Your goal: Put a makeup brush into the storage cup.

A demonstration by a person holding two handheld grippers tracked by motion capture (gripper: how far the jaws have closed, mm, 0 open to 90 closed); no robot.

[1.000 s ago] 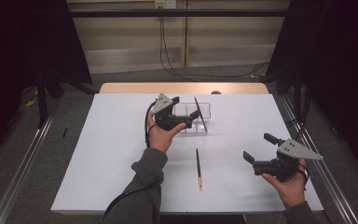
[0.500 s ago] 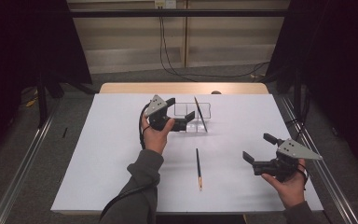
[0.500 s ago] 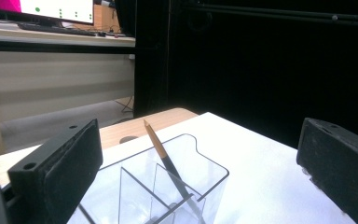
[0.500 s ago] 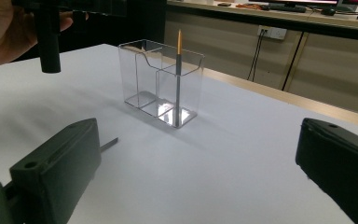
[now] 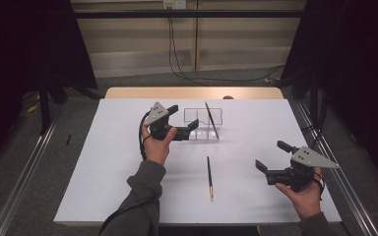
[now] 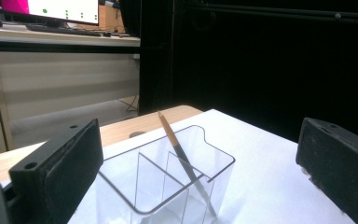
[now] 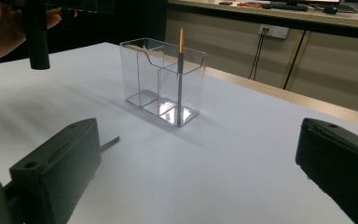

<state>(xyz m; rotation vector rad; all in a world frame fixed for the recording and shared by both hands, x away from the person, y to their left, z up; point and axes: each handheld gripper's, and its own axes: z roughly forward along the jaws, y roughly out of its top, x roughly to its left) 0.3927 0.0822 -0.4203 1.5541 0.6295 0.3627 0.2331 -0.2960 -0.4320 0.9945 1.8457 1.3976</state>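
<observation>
Underneath everything, a white table sheet (image 5: 128, 162), bare across most of its spread. Ahead of the left gripper (image 5: 183, 120), just beyond its jaw tips, a clear acrylic organizer (image 5: 203, 118) with inner dividers (three compartments, as far as the left gripper view lets count), standing upright on the sheet, not touched by either jaw. Left gripper itself lifted above the sheet, jaws spread wide with nothing between them, the organizer framed in their gap in the left gripper view (image 6: 168, 186). Right gripper (image 5: 270, 160) well apart from the organizer, toward the near right edge of the sheet, jaws likewise gaping and holding nothing. Leaning inside the organizer's end compartment, farthest from the left gripper, a dark pencil (image 5: 211, 119), tilted, its orange tip poking above the rim, its lower end on the compartment floor (image 7: 179, 79). Between the two grippers, flat on the sheet and nearer the person, a second pencil (image 5: 209, 176), lying roughly lengthwise away from the table edge, orange end toward the person, clear of both tools.
</observation>
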